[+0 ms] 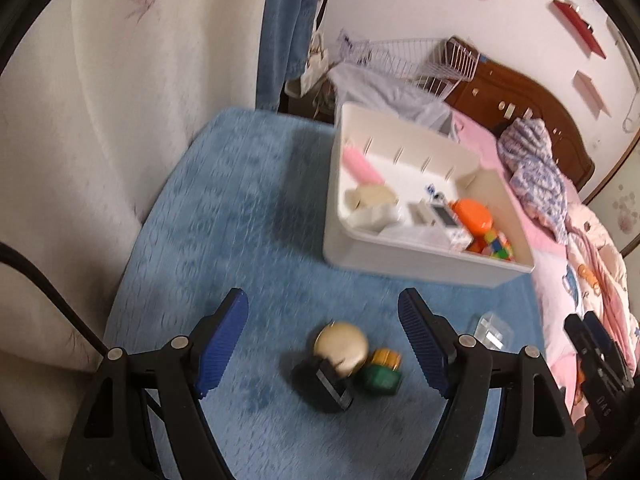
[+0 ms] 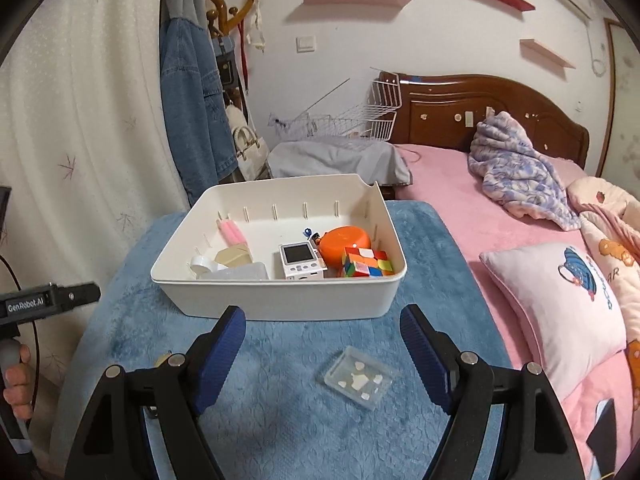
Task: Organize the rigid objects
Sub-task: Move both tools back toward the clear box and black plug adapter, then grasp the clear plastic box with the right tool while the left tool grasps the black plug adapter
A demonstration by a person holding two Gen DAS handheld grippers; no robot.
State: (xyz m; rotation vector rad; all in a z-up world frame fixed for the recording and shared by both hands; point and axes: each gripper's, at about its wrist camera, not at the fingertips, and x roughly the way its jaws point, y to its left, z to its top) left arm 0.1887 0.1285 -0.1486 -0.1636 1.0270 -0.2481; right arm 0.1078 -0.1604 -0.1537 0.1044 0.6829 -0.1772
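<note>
Left tongs (image 1: 322,330) released, hovering over a round cream compact (image 1: 341,347) and green block (image 1: 381,376) on the blue surface (image 1: 224,216). Right tongs (image 2: 322,346) released, empty; clear case (image 2: 356,378) lies between them. White bin (image 2: 280,296) holds a cube (image 2: 366,264).

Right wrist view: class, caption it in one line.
Open right claw above clear plastic case on blue mat, facing white plastic bin.

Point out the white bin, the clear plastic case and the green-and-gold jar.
white bin (image 2: 280,300), right wrist view, bare front wall.
clear plastic case (image 2: 356,378), right wrist view, middle of its lid.
green-and-gold jar (image 1: 382,372), left wrist view, green body.
</note>
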